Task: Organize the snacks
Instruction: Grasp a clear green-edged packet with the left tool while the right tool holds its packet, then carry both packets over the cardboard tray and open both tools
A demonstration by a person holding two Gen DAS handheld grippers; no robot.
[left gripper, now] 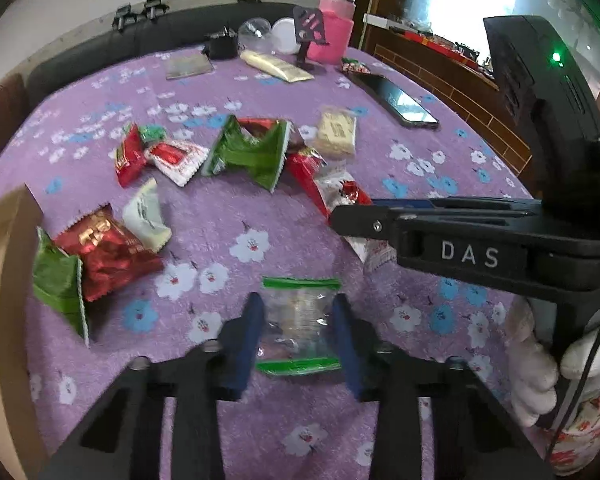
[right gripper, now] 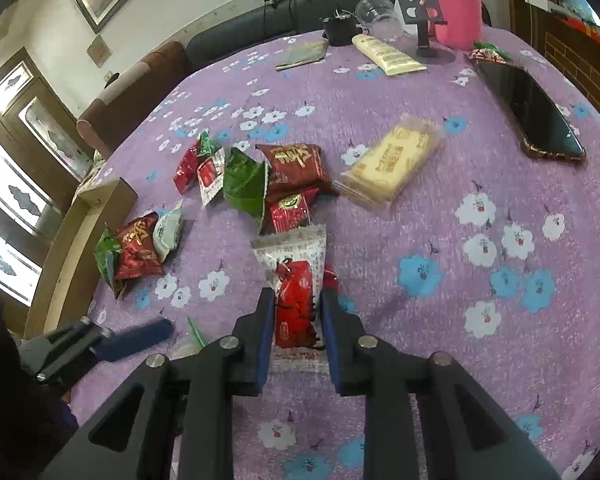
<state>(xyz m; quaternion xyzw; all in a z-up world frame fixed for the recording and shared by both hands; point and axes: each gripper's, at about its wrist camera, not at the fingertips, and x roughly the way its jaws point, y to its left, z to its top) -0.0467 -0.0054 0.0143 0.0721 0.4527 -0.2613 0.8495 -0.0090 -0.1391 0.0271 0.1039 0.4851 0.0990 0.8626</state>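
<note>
Both hand-held grippers point down at a table covered with a purple flowered cloth (left gripper: 228, 208). The left gripper (left gripper: 299, 330) has its blue pads pressed against the two sides of a clear packet with green ends (left gripper: 300, 320), which lies on the cloth near the table's front edge. The right gripper (right gripper: 295, 312) has its jaws nearly closed on a white-and-red snack packet (right gripper: 296, 280); the pads touch its sides, and the packet's far end juts out past the fingertips.

In the left wrist view the right gripper reaches in from the right, with a white-gloved hand (left gripper: 540, 364) on its handle. The other snacks lie scattered across the middle of the cloth: a crumpled green wrapper (left gripper: 252, 152), a small red packet (left gripper: 128, 156) beside a white-and-red sachet (left gripper: 178, 160), and a pale yellow wafer pack (left gripper: 336, 132) further back. Nearer the left edge a shiny red bag (left gripper: 108, 248), a green bag (left gripper: 60, 284) and a small white packet (left gripper: 146, 216) sit touching each other, just beside a cardboard box (left gripper: 4, 280) at the table's left side.

At the far end stand a pink-sleeved bottle (left gripper: 336, 28), a cream tube (left gripper: 276, 66) and a black phone (left gripper: 396, 100) lying flat.
</note>
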